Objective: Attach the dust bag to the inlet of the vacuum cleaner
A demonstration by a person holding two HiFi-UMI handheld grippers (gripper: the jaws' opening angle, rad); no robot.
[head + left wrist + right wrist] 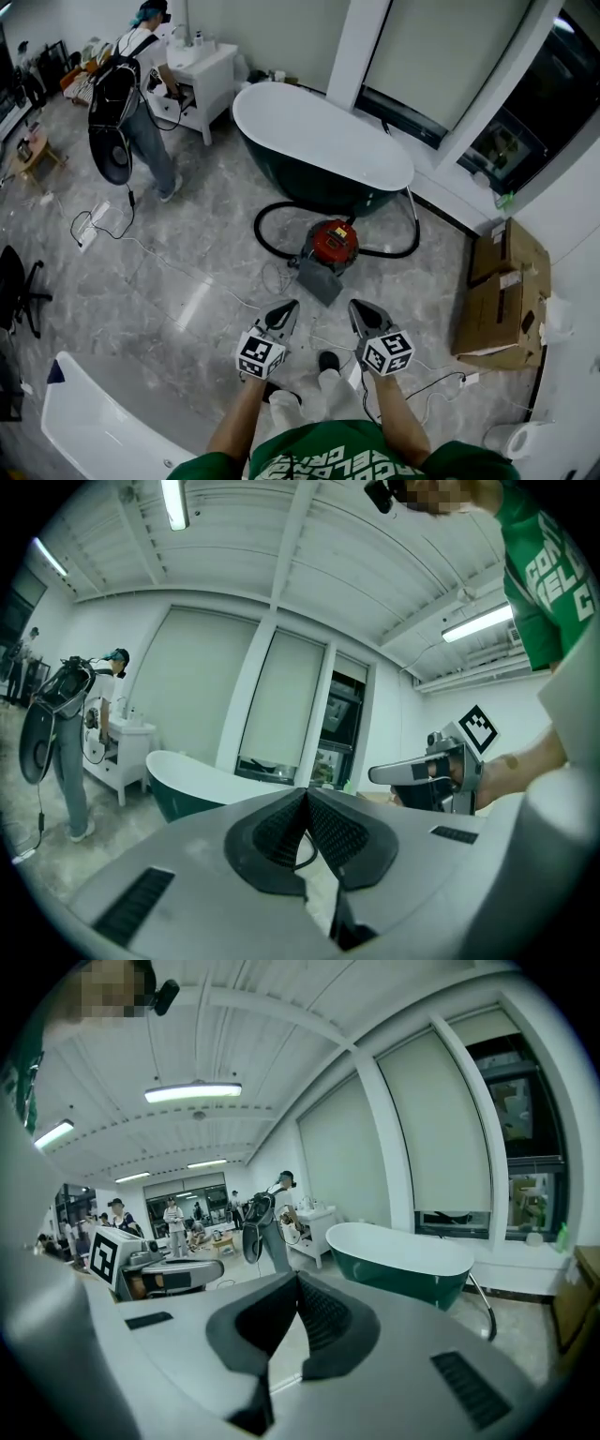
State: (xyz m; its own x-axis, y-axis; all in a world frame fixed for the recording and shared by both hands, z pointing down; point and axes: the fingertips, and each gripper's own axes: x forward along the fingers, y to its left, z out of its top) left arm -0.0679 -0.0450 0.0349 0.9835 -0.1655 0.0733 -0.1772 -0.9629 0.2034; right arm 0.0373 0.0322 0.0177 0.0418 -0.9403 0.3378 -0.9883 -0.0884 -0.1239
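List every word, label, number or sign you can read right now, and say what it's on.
Nothing can be quoted with confidence.
On the green shirt: white block letters, cut off and warped; no whole word reads.
On the marker cube of the left gripper, and likewise on the right gripper: black-and-white square codes, no words.
On the cardboard boxes: white labels, too small to read.
On the vacuum cleaner: no legible print.

A freestanding bathtub (323, 141), white inside and dark green outside, stood on the grey marbled floor (187, 281) below the blinded windows (427, 52). Beyond it a person (141, 94) wearing a black backpack stood at a white cabinet (204, 80). Cardboard boxes (502, 295) lay by the right wall. A white power strip (92, 227) lay on the floor, and a second white tub (94, 427) sat at lower left.
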